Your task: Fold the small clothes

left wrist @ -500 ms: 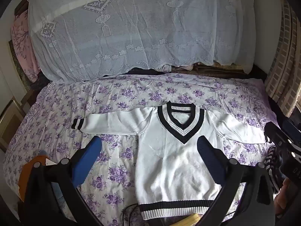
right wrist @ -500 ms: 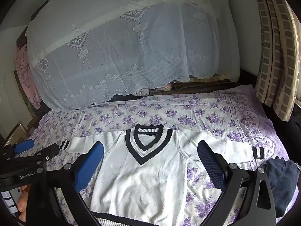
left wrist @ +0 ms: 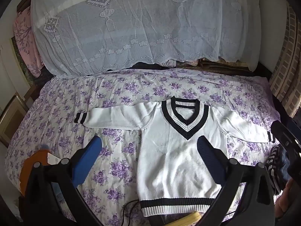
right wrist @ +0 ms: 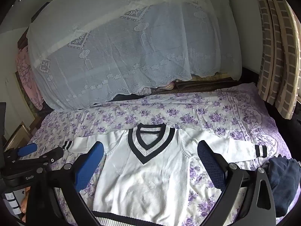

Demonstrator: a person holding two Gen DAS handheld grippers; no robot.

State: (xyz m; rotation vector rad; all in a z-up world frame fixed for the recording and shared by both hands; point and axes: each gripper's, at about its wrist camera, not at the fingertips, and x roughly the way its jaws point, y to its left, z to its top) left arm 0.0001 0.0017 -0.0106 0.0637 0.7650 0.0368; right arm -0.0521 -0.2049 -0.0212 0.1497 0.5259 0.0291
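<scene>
A small white knit sweater (left wrist: 169, 150) (right wrist: 150, 179) with a navy-striped V-neck, cuffs and hem lies flat and face up on the purple-flowered bedspread (left wrist: 62, 113) (right wrist: 207, 111), both sleeves spread sideways. My left gripper (left wrist: 148, 146) hovers above the sweater's left side, wide open with nothing between its blue pads. In the right wrist view my right gripper (right wrist: 150, 150) is above the sweater's chest, also wide open and empty. The left gripper (right wrist: 40, 151) shows at that view's left edge, and the right gripper's black body (left wrist: 286, 137) at the left wrist view's right edge.
A large heap under a pale lace cloth (left wrist: 141, 28) fills the far side of the bed. An orange garment with a tag (left wrist: 33, 162) lies at the near left. Dark and striped clothes (right wrist: 282, 179) lie at the near right. A checked curtain (right wrist: 278, 47) hangs on the right.
The sweater appears slightly lower in both wrist views than before; both grippers stay wide open and empty.
</scene>
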